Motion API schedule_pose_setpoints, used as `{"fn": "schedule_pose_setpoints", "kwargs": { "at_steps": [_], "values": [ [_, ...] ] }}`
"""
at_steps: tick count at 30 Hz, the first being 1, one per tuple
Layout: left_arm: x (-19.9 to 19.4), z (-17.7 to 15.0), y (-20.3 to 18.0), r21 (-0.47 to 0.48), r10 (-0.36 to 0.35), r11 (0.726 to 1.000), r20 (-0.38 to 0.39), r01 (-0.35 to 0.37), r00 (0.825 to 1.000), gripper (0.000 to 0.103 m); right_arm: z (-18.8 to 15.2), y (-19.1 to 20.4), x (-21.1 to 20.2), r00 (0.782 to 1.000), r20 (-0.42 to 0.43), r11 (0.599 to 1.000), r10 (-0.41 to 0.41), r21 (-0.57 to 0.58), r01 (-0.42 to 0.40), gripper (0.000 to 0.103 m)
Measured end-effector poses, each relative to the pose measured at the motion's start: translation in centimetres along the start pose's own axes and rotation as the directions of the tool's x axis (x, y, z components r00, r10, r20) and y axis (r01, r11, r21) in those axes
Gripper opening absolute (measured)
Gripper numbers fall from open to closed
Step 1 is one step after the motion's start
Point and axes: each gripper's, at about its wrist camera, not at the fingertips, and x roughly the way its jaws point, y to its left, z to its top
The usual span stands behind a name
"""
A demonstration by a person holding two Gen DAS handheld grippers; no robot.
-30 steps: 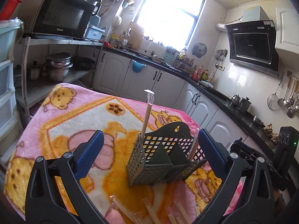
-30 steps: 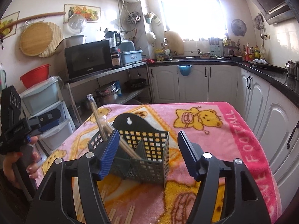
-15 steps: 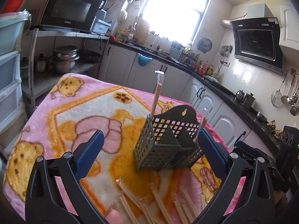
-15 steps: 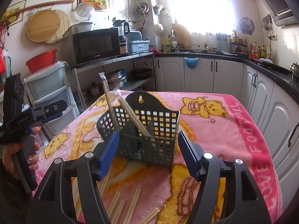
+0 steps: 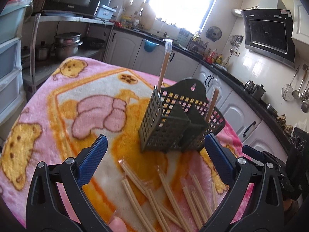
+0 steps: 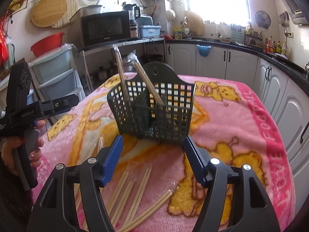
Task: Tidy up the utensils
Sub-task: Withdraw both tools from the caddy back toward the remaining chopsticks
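Observation:
A dark green mesh utensil holder (image 5: 173, 123) stands on the pink blanket and shows in the right wrist view (image 6: 154, 112) too. Two wrapped chopstick pairs stand in it: one upright (image 5: 164, 65), one leaning (image 6: 146, 81). Several wrapped chopstick pairs lie loose on the blanket in front of it (image 5: 166, 191), (image 6: 133, 193). My left gripper (image 5: 154, 162) is open and empty, above the loose chopsticks. My right gripper (image 6: 152, 160) is open and empty, just in front of the holder. The left gripper also shows at the left of the right wrist view (image 6: 44, 108).
The pink cartoon blanket (image 6: 241, 127) covers the table. White cabinets with a black counter (image 5: 241, 104) run behind and to the right. A shelf with a microwave (image 6: 104, 29) and pots, and plastic drawers (image 6: 56, 73), stand to the left.
Both grippers have pulled back and up from the holder, so more of the loose chopsticks show below them. Both stay open. The holder and the chopsticks in it have not moved.

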Motion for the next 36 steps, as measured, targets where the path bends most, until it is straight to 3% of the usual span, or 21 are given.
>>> {"fn": "schedule_pose_setpoints", "kwargs": {
  "at_steps": [17, 23, 28, 36],
  "values": [
    [2.3, -4.2, -0.3, 0.033, 0.005, 0.999, -0.152, 0.000, 0.988, 0.092, -4.1, -0.8, 1.3, 0.990, -0.144, 1.000, 0.003, 0.030, 0.001, 0.063],
    [3.0, -5.4, -0.6, 0.028, -0.028, 0.999, -0.202, 0.034, 0.979, 0.073, -5.0, -1.3, 2.0, 0.983, -0.184, 0.998, 0.007, 0.061, 0.004, 0.063],
    [3.6, -6.3, -0.6, 0.006, -0.057, 0.998, -0.247, 0.060, 0.967, 0.050, -5.4, -1.6, 2.4, 0.980, -0.198, 0.997, 0.017, 0.079, -0.002, 0.061],
    [4.9, -6.8, -0.6, 0.020, -0.029, 0.999, -0.294, 0.036, 0.955, 0.043, -5.5, -2.0, 2.8, 0.979, -0.204, 0.995, 0.026, 0.097, -0.006, 0.060]
  ]
}}
